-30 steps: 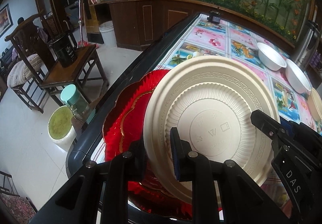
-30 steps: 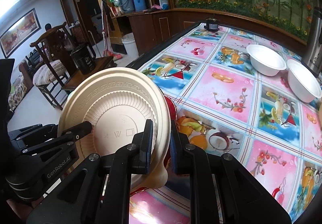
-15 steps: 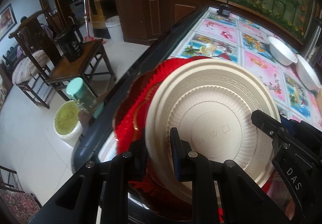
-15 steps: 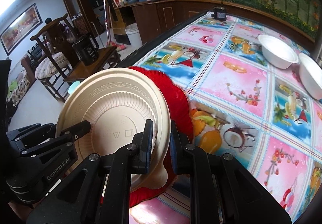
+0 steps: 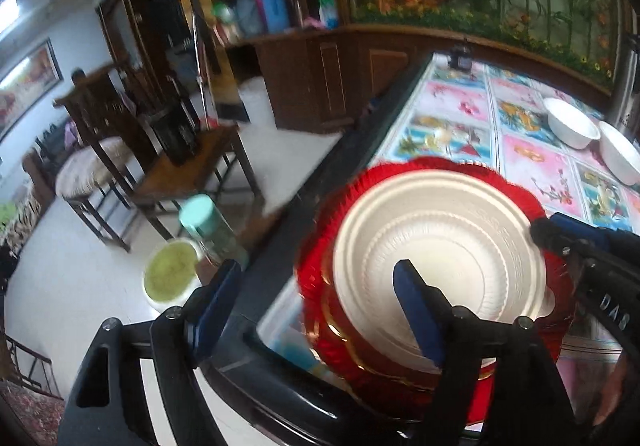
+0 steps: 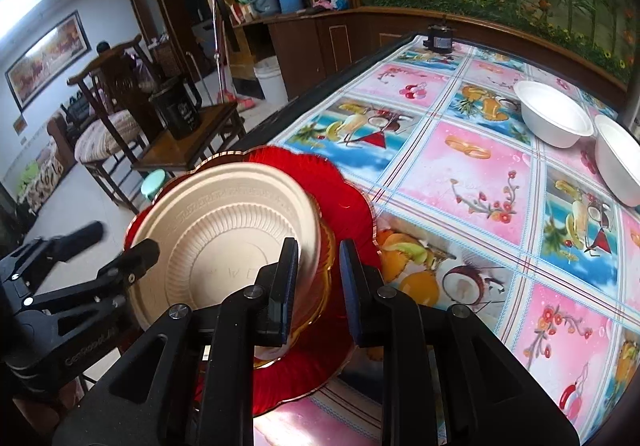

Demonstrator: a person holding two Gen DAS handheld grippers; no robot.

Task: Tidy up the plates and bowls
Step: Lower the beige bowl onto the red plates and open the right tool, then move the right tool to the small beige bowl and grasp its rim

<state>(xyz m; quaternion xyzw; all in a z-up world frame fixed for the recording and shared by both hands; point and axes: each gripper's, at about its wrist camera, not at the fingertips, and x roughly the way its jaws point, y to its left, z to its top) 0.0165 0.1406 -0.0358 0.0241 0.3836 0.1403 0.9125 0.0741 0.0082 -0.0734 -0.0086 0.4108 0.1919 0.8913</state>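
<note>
Now my left tongs are opening clear of the cream plate; my right tongs are opening, its rim between them.

white tile floor; wooden chair; dark wood cabinet; framed painting; white bucket.

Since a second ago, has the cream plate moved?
Yes. The cream plate has come down flat onto the red plates, nearer the table. The left gripper is opening, clear of it.
</note>
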